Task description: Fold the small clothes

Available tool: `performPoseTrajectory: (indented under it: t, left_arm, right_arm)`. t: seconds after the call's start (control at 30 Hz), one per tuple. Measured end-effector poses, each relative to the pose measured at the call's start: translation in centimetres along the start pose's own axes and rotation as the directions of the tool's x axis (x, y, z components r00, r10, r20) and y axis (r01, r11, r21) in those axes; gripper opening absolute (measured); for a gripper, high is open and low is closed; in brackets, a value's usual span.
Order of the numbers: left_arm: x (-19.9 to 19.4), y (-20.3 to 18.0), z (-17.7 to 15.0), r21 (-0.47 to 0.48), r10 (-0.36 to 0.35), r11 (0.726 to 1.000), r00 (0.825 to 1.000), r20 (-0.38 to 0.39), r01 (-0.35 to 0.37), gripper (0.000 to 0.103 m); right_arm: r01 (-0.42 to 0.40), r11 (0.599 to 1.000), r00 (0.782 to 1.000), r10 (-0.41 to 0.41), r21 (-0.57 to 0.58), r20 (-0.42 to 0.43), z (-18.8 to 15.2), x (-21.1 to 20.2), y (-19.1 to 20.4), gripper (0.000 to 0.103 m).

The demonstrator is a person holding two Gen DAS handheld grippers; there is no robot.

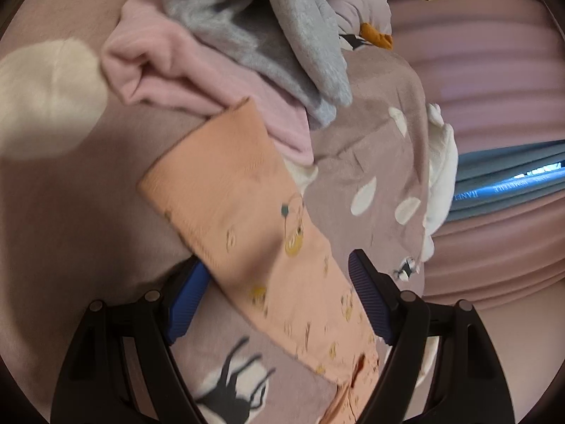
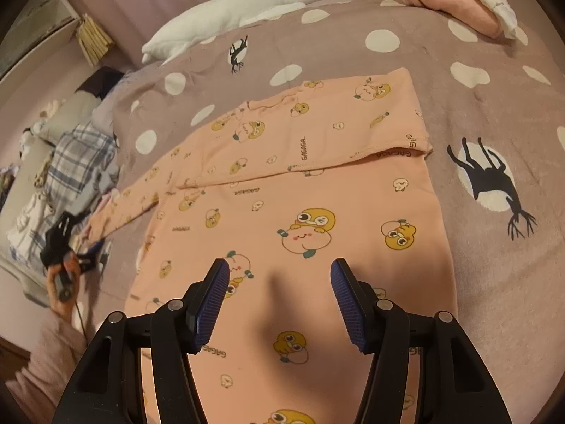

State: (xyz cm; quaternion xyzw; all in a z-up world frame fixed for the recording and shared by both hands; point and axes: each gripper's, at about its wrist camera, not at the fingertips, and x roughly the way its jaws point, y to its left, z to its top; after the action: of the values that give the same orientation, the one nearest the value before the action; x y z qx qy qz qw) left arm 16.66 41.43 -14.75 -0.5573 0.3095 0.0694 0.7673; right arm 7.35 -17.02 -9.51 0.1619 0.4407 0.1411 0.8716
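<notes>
Right wrist: one peach shirt [image 2: 300, 190].

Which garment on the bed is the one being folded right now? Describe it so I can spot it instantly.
Start from the mauve bedspread with white dots and black deer silhouettes. Spread flat in its middle, just ahead of the right gripper, lies the peach long-sleeved top, one sleeve already folded across it. Unlike the plain pink fleece and the white goose plush beyond, it is printed with yellow cartoon ducks.

I see a bed [image 2: 353, 53] with a spotted mauve cover; on it lie a peach top [image 2: 300, 183] (one sleeve folded in), a goose toy [image 2: 247, 10] and a clothes pile [image 1: 229, 35].
</notes>
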Motion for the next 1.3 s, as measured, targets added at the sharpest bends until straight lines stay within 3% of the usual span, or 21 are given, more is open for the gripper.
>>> performPoseTrajectory:
  t: [0.17,0.33,0.37,0.5,0.7,0.8,0.9,1.0,1.1,1.17,1.27,1.3]
  left_arm:
    - [0.7,-0.8,0.7,0.013,0.112,0.994,0.992,0.056,-0.113,0.063]
    - [1.4,-1.2,0.9,0.058,0.228,0.971,0.972,0.052,-0.231,0.009]
    - [1.3,-1.2,0.9,0.061,0.239,0.968,0.970,0.052,-0.242,0.007]
    - [0.4,-2.4,0.5,0.114,0.240,0.962,0.968,0.073,-0.248,0.006]
    - [-1.0,-9.0,-2.4,0.322,0.167,0.928,0.982,0.088,-0.187,0.006]
    - [-1.1,-13.5,-5.2,0.438,0.109,0.890,0.992,0.069,-0.128,0.006]
    - [-1.2,-18.0,-9.3,0.560,0.060,0.825,0.997,0.050,-0.078,0.006]
    - [-0.2,-21.4,-13.7,0.635,0.017,0.773,1.000,-0.019,-0.001,0.006]
    - [1.7,-23.9,-18.2,0.692,0.018,0.720,0.996,-0.091,0.050,0.006]
    - [3.2,-24.5,-20.6,0.696,0.029,0.712,0.987,-0.159,0.091,0.006]
    - [4.4,-24.5,-23.2,0.713,0.051,0.692,0.978,-0.203,0.112,0.007]
    - [4.6,-24.4,-23.8,0.715,0.056,0.689,0.976,-0.211,0.115,0.012]
  right_arm:
    - [0.008,1.000,1.000,-0.008,-0.004,-0.017,0.0,0.6,0.1,0.060]
    - [0.011,1.000,1.000,-0.011,-0.018,-0.024,-0.2,0.9,0.4,0.060]
    - [0.011,1.000,1.000,-0.012,-0.021,-0.024,-0.2,0.9,0.5,0.060]
    - [0.004,1.000,1.000,-0.004,-0.018,-0.027,-0.3,0.9,0.3,0.060]
    - [-0.019,1.000,1.000,0.019,0.007,-0.017,-0.7,0.4,-0.2,0.060]
    - [-0.028,0.999,1.000,0.029,0.017,-0.005,-0.9,-0.1,-0.5,0.060]
    - [-0.036,0.999,0.999,0.035,0.028,0.009,-1.2,-0.8,-1.1,0.060]
    - [-0.041,0.998,0.999,0.039,0.052,0.027,-1.4,-1.4,-2.0,0.060]
    - [-0.047,0.996,0.998,0.043,0.080,0.046,-1.5,-2.3,-3.2,0.060]
    - [-0.043,0.995,0.998,0.038,0.089,0.051,-1.6,-2.6,-3.7,0.060]
    - [-0.034,0.995,0.998,0.029,0.091,0.051,-1.7,-3.0,-4.2,0.060]
    - [-0.030,0.996,0.998,0.026,0.089,0.050,-1.7,-3.0,-4.3,0.060]
